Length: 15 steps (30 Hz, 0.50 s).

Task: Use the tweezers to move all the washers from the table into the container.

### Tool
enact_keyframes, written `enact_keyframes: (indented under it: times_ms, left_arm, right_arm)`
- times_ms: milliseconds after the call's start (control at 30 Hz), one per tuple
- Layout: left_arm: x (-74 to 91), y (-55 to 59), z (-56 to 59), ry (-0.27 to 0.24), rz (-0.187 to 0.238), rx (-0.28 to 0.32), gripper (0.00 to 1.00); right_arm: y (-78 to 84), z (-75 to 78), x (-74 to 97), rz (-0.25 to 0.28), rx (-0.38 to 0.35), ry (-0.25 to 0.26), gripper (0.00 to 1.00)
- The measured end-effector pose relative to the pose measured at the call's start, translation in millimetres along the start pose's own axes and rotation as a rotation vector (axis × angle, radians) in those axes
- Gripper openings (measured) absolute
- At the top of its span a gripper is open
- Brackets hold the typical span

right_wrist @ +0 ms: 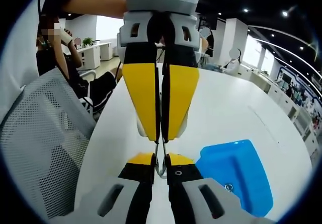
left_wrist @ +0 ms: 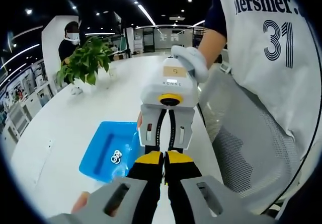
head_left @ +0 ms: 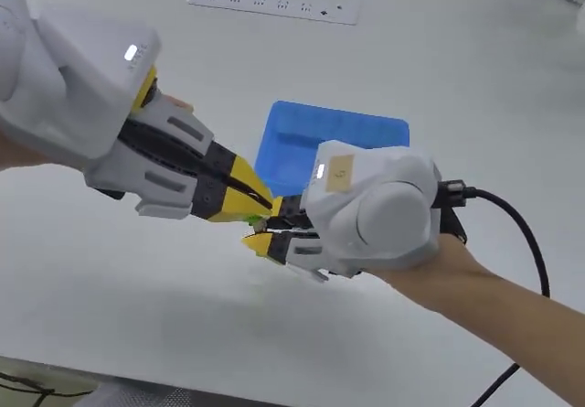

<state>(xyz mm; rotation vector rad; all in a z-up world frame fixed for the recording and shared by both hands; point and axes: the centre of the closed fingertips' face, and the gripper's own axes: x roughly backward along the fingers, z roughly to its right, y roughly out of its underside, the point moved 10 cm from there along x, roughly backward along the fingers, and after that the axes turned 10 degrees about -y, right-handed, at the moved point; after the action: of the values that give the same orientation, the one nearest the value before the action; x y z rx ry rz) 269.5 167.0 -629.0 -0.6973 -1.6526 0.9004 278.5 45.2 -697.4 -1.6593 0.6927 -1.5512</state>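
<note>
Right gripper [right_wrist: 161, 161] and left gripper [right_wrist: 161, 136], nose to nose, both clamp the tweezers [right_wrist: 160, 169]; I see the container [right_wrist: 239, 166] at right's four o'clock.

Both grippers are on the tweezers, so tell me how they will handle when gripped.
The tweezers look like thin bare metal, so probably light, springy and slippery. The left gripper and right gripper both pinch them along one narrow line, so they may pivot or slip if either grip eases.

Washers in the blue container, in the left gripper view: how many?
3 washers, touching in one cluster near the middle of the blue container's floor; they are small, so another may be hidden.
</note>
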Motion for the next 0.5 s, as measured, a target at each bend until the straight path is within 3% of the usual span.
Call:
enact_keyframes:
  times_ms: [267,500]
  left_arm:
    - [2.2,-24.6,-10.2,-0.012,0.033,-0.042,0.05]
    - [0.9,-43.8,-26.3,-0.003,0.041,-0.103,0.05]
  right_arm:
    - [-10.9,8.9,24.9,0.008,0.03,0.052,0.1]
    - [-19.4,22.8,43.9,0.016,0.051,0.109,0.1]
